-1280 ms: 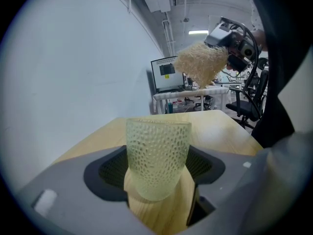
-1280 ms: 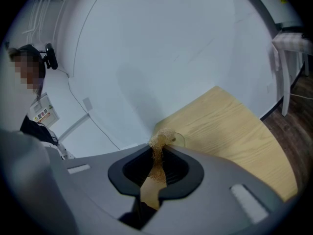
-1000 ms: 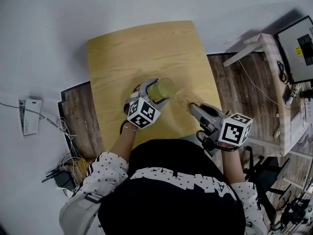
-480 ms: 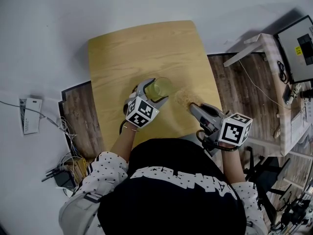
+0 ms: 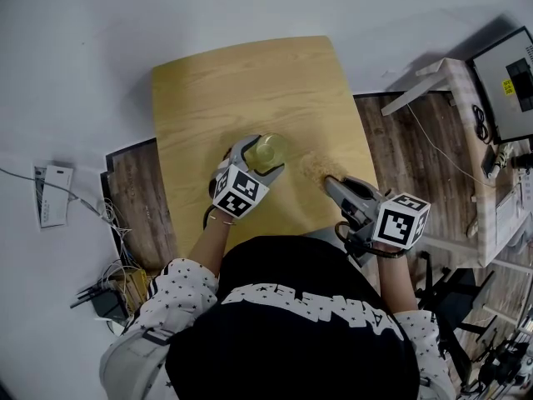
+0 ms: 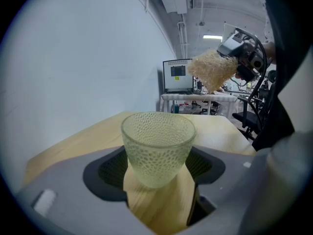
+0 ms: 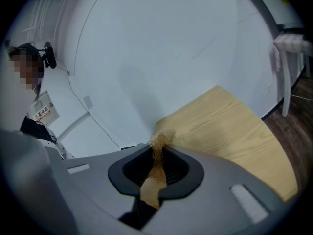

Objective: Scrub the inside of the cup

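Note:
A pale green dimpled glass cup [image 5: 267,150] is held upright over the wooden table [image 5: 225,82], with my left gripper [image 5: 261,158] shut on its lower wall. In the left gripper view the cup [image 6: 157,143] sits between both jaws with its mouth open and nothing inside. My right gripper [image 5: 326,178] is shut on a tan fibrous scrubber [image 5: 313,167], a short way right of the cup and apart from it. In the right gripper view the scrubber [image 7: 159,143] is pinched thin between the pads. From the left gripper view the scrubber [image 6: 211,70] hangs above and right of the cup.
The table [image 7: 230,126] runs away from me, with bare wood beyond the cup. A small white side table [image 5: 456,90] and a monitor [image 5: 515,82] stand at the right. Cables and a card [image 5: 52,198] lie on the floor at the left.
My left gripper and the cup have shifted slightly to the left, widening the gap to the scrubber. The right gripper has stayed almost still.

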The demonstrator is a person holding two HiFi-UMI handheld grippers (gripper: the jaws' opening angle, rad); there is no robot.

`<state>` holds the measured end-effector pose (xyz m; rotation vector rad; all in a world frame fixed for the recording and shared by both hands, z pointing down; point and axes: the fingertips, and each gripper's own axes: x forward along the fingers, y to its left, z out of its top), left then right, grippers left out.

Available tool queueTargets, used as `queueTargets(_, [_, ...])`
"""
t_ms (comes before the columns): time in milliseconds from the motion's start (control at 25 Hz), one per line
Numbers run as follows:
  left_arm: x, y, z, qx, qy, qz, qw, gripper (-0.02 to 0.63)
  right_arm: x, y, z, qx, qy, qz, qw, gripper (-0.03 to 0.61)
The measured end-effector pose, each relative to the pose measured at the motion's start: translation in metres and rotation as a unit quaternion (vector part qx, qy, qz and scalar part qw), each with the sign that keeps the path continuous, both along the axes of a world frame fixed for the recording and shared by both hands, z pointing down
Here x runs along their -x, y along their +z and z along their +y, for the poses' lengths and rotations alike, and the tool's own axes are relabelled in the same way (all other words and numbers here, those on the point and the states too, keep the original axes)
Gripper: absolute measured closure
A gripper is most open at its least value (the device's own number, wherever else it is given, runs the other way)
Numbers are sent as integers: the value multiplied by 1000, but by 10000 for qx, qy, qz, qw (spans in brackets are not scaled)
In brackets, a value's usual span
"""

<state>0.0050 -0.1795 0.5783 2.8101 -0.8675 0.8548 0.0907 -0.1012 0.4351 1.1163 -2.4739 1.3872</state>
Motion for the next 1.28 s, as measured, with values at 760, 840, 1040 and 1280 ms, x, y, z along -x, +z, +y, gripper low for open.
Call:
queueTargets(760, [18,-12,9,-175,-223,42,9996,250,6,-1,-2,-89,-60,-1,9999,520])
queueTargets(840, [21,-16,10,-207,-334,111,9992,250,6,0,-4,-108,-60,-5,9999,520])
queueTargets(1040, [31,-26,17,-315,-487,155,9982,307,12,-1,-6,-128,-138,48,9998,520])
queueTargets(1280, [52,-42,20,-667,-770,265,9944,522,27,-1,-9,-233,-269,63,9993,520])
